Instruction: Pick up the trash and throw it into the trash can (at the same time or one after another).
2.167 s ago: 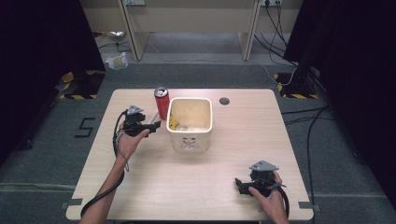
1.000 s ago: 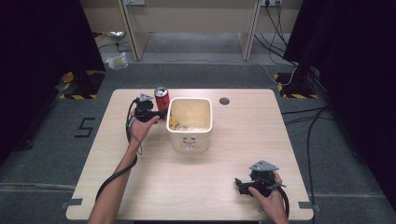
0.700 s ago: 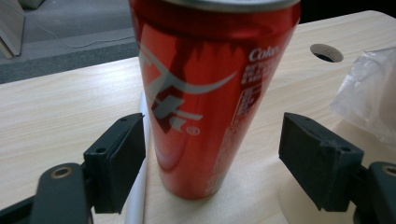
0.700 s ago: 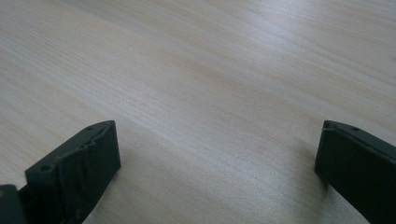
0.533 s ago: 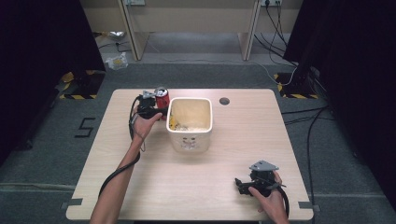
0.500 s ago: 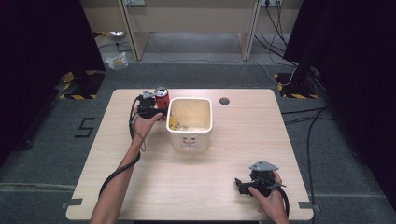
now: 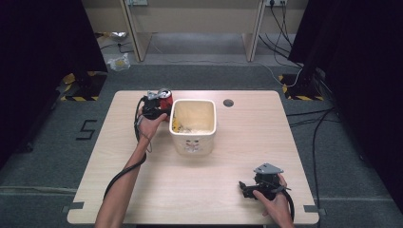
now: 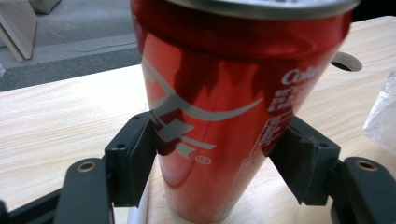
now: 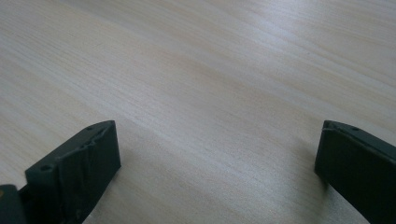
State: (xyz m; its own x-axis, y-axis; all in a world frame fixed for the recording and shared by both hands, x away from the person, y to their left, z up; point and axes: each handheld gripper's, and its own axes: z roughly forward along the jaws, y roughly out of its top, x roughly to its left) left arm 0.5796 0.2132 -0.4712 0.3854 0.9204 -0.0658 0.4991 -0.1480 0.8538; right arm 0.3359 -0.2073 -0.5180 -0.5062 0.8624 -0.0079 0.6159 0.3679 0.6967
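Left gripper view shows the left gripper [image 8: 217, 158] with its jaws just closing, both pads pressed on the red can [image 8: 233, 102]. That can stands upright near the table's [image 7: 247, 142] far edge, beside the white bin [image 7: 192, 142]. By the near right corner, the right gripper [image 9: 217, 163] rests wide apart.

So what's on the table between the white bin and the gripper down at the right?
Nothing: in the high view, only bare wooden table lies between the bin and the right gripper.

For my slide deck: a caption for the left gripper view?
Left hand-held gripper closing its black jaws around an upright red aluminium drink can on the light wooden table.
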